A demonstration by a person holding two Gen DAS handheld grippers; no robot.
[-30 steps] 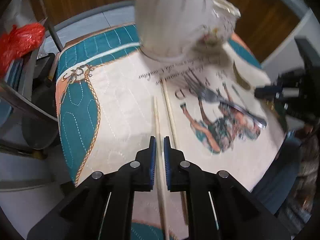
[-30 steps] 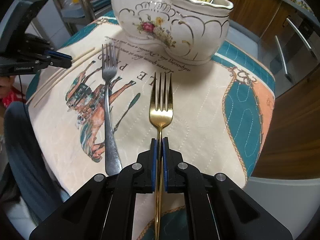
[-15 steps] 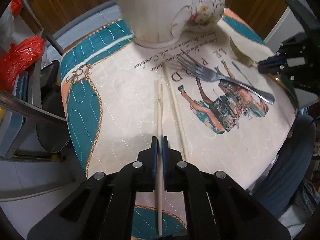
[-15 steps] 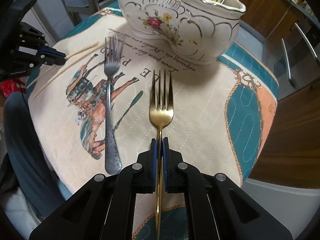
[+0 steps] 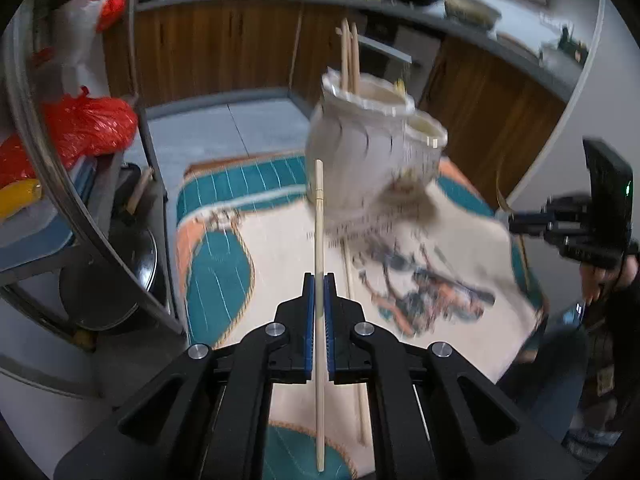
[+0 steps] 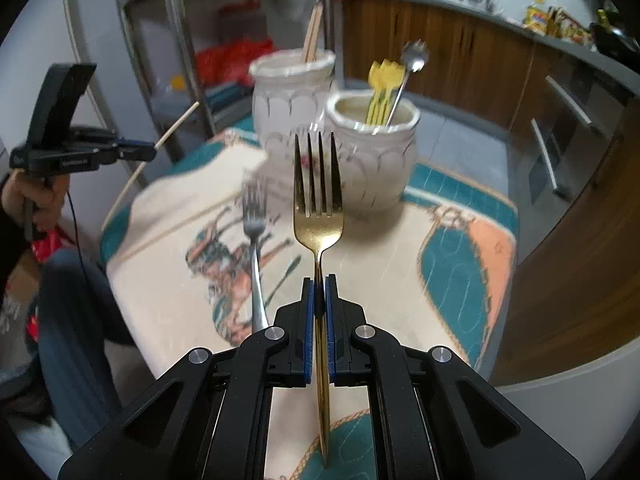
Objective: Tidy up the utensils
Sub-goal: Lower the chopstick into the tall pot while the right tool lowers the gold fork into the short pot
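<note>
Now both utensils are lifted for sorting. The left hand-held gripper (image 5: 319, 296) is clamped on a wooden chopstick (image 5: 318, 240), bound next for the ceramic jar with chopsticks (image 6: 294, 92). The right hand-held gripper (image 6: 319, 300) is clamped on the gold fork (image 6: 318, 200), tines forward, bound for the jar of forks (image 6: 372, 156).

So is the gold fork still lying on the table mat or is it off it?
Off it. The gold fork is clamped between the right gripper fingers, tines raised toward the ceramic holder, clear of the mat.
</note>
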